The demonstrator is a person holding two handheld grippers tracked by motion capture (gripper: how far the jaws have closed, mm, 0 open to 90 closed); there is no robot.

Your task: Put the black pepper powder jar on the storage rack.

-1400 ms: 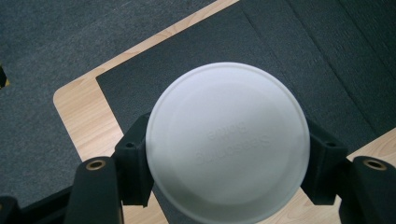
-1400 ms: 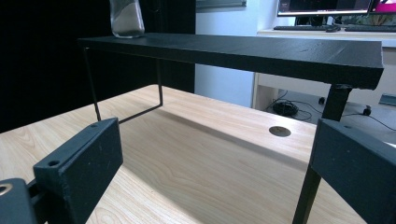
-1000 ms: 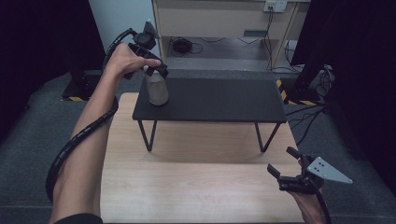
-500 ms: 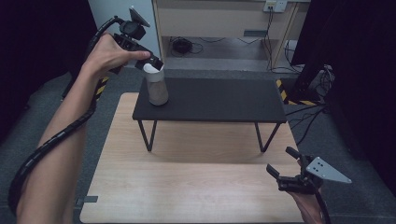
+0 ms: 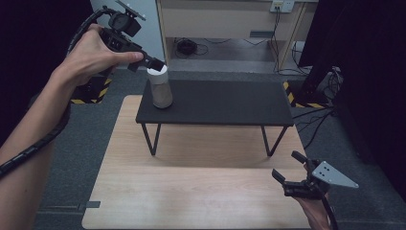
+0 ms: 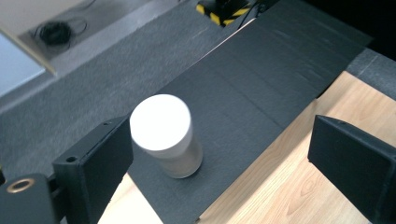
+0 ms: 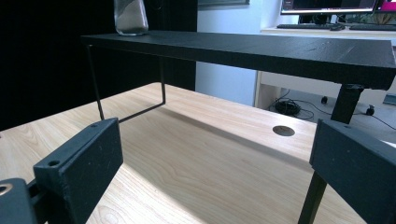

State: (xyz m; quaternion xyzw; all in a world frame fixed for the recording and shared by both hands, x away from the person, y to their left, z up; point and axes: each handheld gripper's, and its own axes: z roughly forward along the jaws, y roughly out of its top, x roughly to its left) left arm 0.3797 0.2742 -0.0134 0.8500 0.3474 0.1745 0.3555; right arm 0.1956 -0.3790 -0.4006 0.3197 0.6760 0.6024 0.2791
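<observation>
A white-topped cylinder (image 5: 160,89) stands at the 9 o'clock end of the black raised shelf (image 5: 225,101). The left gripper (image 5: 154,63) hovers just above it, jaws wide apart around nothing. The right gripper (image 5: 289,171) hangs at 5 o'clock over the wooden tabletop (image 5: 191,191), jaws wide and empty.

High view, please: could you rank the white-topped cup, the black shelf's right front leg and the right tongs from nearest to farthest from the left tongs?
1. White-topped cup, just below the left tongs.
2. Right front leg, under the black shelf.
3. Right tongs, near bottom right.
</observation>
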